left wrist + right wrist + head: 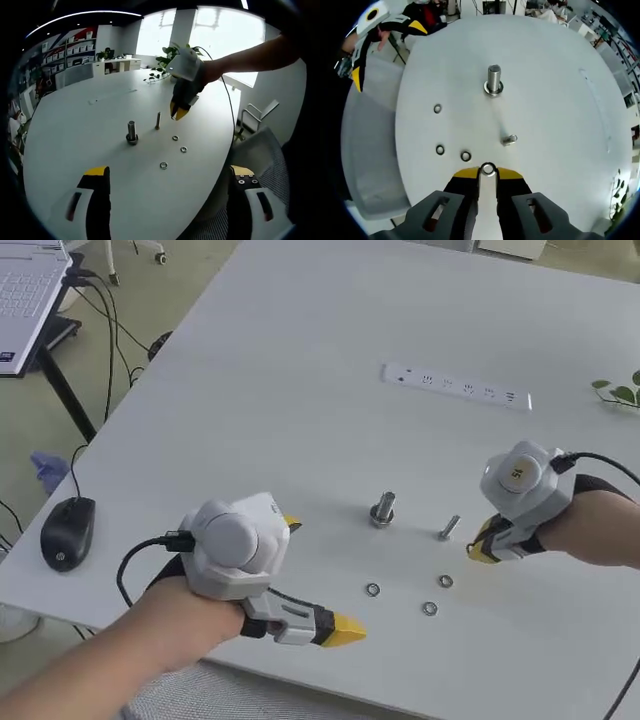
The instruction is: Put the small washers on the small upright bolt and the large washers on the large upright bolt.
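Note:
The large bolt (383,510) (132,133) (494,79) stands upright on the white table, with the thin small bolt (449,528) (158,120) (509,140) to its right. Three loose washers lie in front of them (373,589) (430,608) (446,581). My right gripper (478,545) (488,172) is shut on a small washer (488,169) at its yellow tips, just right of and near the small bolt. My left gripper (320,578) (169,172) hangs open with nothing between its jaws, at the table's near edge, left of the washers.
A white power strip (456,386) lies further back on the table (280,390). A black mouse (67,532) rests near the left edge, a laptop (25,295) on a stand beyond it. A plant (622,390) shows at the right.

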Demonstrator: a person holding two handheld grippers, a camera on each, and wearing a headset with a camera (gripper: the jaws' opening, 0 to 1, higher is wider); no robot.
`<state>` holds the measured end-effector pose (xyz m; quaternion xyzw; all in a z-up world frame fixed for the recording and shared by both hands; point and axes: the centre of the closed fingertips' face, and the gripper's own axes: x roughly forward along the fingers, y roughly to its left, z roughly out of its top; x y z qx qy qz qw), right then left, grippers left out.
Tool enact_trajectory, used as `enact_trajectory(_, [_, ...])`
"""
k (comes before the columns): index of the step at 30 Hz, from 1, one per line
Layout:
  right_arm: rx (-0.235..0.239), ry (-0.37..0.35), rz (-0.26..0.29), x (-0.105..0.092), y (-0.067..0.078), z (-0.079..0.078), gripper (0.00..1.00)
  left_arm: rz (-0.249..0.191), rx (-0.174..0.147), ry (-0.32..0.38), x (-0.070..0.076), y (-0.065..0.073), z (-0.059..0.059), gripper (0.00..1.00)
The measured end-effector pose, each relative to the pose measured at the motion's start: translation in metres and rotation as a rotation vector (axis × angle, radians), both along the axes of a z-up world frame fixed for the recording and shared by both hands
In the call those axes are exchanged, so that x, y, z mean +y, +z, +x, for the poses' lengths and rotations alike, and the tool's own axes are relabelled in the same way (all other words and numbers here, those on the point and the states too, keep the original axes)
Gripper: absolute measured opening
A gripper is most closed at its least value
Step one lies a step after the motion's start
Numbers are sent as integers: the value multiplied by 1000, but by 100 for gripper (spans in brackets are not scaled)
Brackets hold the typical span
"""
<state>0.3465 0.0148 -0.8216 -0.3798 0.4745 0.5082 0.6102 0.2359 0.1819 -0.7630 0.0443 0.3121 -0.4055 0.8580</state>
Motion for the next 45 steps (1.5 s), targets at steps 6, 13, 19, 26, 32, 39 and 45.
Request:
enact_trajectory(6, [-15,5,-8,-1,2,6,12,14,19,-7,4,-5,-3,99])
enact_trajectory(13, [-27,1,4,8,13,17,12,17,25,-13,4,-7,-7,97])
enact_trajectory(19, [-59,19,2,13,25,29,12,2,22,-6,6,-3,-6,95])
enact_trajectory(26, [-68,22,8,23,28,36,12,0,23,2,10,-4,-5,95])
enact_trajectory(32, [-60,28,-4,29,22,36,12,3,19,-5,10,-4,-4,95])
enact_trajectory(39, [-54,33,-12,33,16,35,12,-15,22,3,11,-1,-3,99])
enact_trajectory(45, [-45,29,-27,33,12,36,12,1,24,-10,15,-6,-5,99])
